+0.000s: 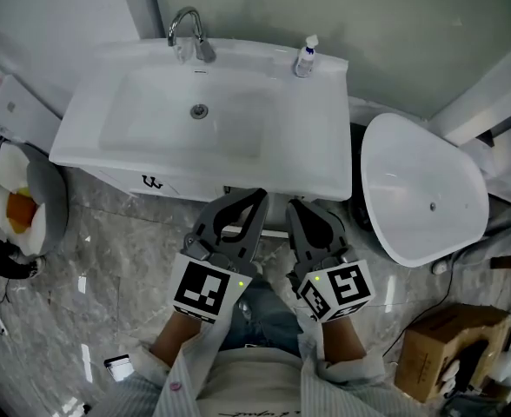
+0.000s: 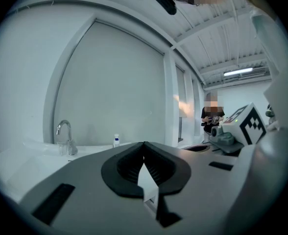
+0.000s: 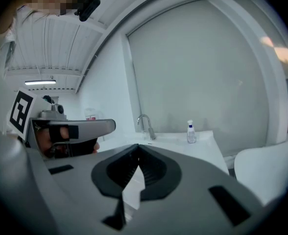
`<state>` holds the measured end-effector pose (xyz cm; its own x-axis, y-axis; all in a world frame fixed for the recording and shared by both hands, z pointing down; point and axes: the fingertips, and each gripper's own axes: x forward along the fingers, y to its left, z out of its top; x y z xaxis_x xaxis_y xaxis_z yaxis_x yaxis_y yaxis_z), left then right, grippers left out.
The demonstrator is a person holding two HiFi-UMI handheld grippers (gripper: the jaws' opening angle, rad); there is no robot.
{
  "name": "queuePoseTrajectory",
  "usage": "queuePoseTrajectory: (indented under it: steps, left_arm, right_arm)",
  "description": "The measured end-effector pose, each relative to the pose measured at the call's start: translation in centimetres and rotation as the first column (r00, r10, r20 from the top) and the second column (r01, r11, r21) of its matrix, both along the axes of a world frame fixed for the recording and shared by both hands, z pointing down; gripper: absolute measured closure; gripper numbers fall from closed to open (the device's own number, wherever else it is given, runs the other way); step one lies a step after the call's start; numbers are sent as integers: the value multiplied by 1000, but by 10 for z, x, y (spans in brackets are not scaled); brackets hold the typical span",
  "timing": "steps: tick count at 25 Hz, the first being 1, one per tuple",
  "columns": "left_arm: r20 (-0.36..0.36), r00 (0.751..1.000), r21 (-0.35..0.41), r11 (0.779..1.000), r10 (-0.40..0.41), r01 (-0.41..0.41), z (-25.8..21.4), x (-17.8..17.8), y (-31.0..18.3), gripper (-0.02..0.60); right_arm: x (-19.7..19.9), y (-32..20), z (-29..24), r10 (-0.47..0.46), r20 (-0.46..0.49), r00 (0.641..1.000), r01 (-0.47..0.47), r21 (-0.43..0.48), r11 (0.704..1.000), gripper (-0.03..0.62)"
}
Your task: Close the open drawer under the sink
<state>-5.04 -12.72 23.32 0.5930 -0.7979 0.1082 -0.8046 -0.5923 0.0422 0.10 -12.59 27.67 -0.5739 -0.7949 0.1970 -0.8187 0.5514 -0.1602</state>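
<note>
Pointing away from the body toward the front edge of the sink (image 1: pixel 151 159), the left tongs (image 1: pixel 257 200) and right tongs (image 1: pixel 297 207) are held side by side, forearms tucked close to the torso; each pair is pressed together at the tips, empty; the drawer sits beneath the basin — its overhanging rim hides it from above; a faucet (image 1: pixel 186 33) and bottle (image 1: pixel 305 56) stand at the back.
</note>
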Motion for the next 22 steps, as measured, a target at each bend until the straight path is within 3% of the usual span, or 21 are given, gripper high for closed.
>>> queuePoseTrajectory:
  steps: [8,22]
  left_arm:
    - [-5,998,-22,998,58,-58,25,13,-7,566]
    - [-17,1000,-115,993,9,-11,114,14,-2,566]
  right_arm:
    - [12,-2,19,64,-31,997,-65,-18,998,583]
    - [26,10,107,87,-54,995,-92,-112,989,583]
